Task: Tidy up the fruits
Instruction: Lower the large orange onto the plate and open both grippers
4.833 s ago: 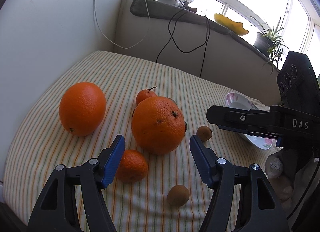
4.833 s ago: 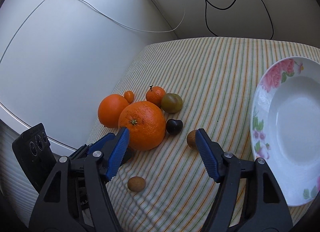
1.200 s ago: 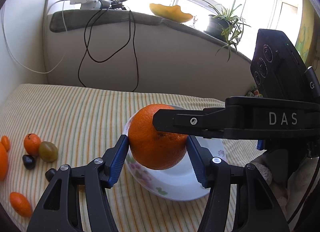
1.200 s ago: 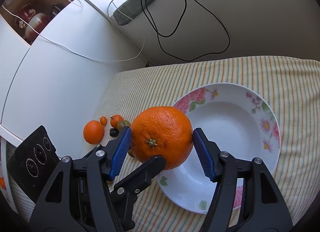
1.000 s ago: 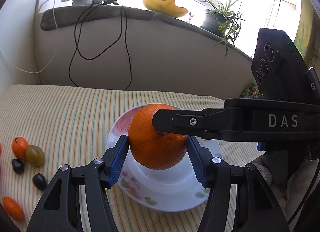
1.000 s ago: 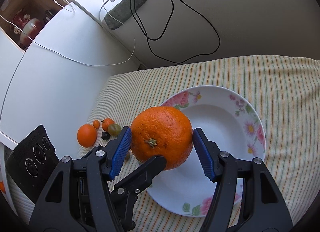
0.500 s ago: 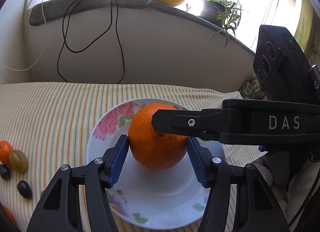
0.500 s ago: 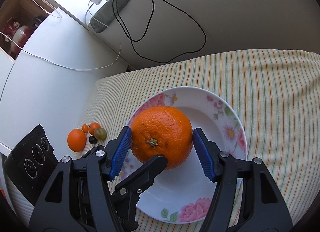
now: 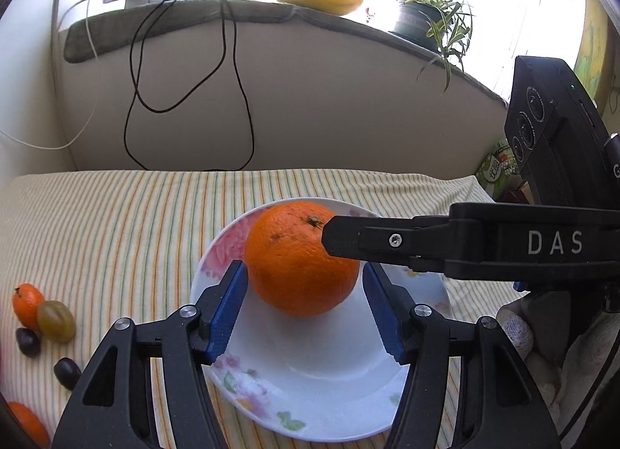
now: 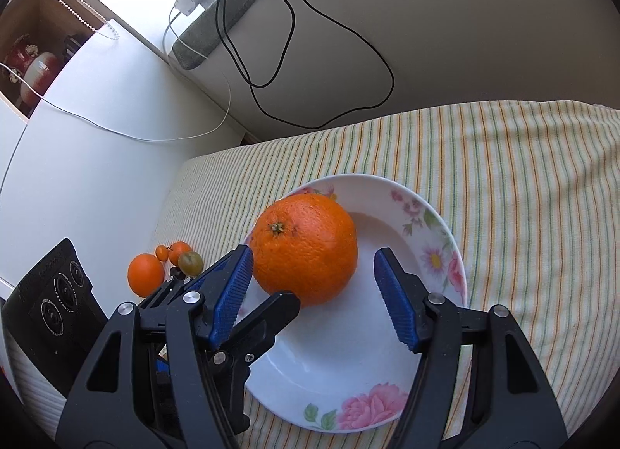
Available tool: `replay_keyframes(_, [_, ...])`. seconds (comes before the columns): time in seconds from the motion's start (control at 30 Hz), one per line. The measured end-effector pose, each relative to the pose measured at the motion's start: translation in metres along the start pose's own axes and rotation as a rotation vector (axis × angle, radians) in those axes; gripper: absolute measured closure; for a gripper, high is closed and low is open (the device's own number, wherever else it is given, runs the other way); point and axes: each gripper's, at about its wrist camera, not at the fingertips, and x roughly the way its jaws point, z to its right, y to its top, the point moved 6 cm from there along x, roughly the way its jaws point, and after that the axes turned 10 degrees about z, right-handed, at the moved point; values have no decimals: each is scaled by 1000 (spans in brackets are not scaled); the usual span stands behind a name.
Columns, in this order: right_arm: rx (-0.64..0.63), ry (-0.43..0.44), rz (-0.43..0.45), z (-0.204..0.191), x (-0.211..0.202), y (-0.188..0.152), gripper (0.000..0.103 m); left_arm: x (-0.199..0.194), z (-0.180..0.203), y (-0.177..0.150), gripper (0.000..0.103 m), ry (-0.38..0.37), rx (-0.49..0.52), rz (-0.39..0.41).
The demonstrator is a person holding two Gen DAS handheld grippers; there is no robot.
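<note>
As both stand open, left gripper (image 9: 306, 309), right gripper (image 10: 316, 296), flanking orange (image 9: 300, 257), on plate (image 9: 310, 391)

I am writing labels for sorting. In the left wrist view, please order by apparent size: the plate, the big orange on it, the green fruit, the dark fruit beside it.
1. plate
2. big orange
3. green fruit
4. dark fruit

The last two lie side by side, so this looks reliable.

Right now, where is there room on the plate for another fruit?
The plate's near white half, between the big orange and the rose-painted rim, is bare. So is the striped cloth to its right. The plate's left side is crowded by both grippers.
</note>
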Motion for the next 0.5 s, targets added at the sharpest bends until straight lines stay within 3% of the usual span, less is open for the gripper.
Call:
replay_keyframes(0.07, [11,4,12,1,-4,1,28,-2,-2,-1,42,5,1,0])
replay_keyframes(0.5, [-57,-29,57,-13,-29,-6,27,-33,-8,-4,42,37,2,28])
